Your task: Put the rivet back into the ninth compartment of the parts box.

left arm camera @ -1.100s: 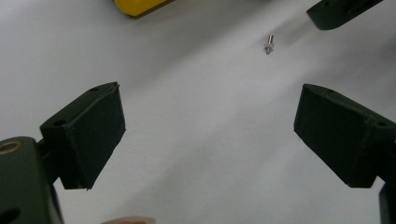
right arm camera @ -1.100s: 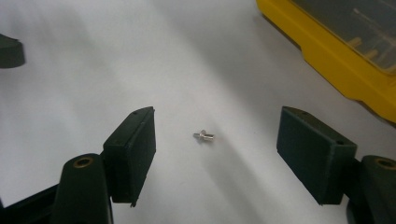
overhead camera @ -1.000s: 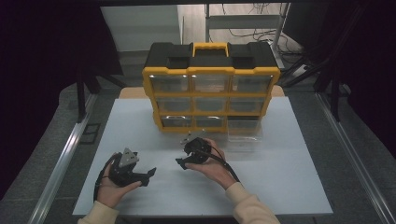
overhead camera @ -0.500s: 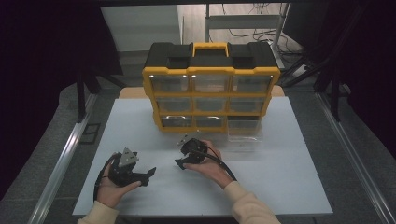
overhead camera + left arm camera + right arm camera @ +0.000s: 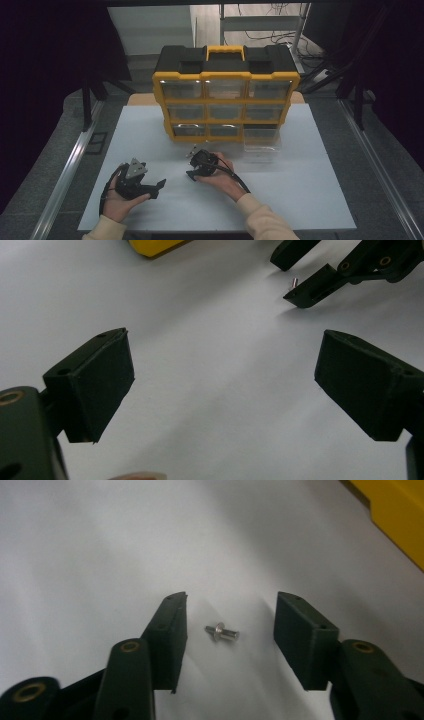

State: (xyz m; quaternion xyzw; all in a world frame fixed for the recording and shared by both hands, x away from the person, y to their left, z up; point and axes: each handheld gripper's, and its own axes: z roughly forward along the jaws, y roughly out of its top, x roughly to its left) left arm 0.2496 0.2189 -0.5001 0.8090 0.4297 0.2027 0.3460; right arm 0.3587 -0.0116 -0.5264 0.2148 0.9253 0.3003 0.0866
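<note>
— Right hand-held gripper (image 5: pixel 227 630), jaws just narrowing yet clear of the small metal rivet (image 5: pixel 222 632) lying between them on the white worktop (image 5: pixel 100 545): why?
— Squaring up to pinch. Left hand-held gripper (image 5: pixel 220 380) spread wide at eight o'clock, parked clear.

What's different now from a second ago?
The right gripper has sunk slightly toward the table, and its jaws have just been closing around a small metal pin without touching it yet. The left gripper and the yellow organizer stayed put.
</note>
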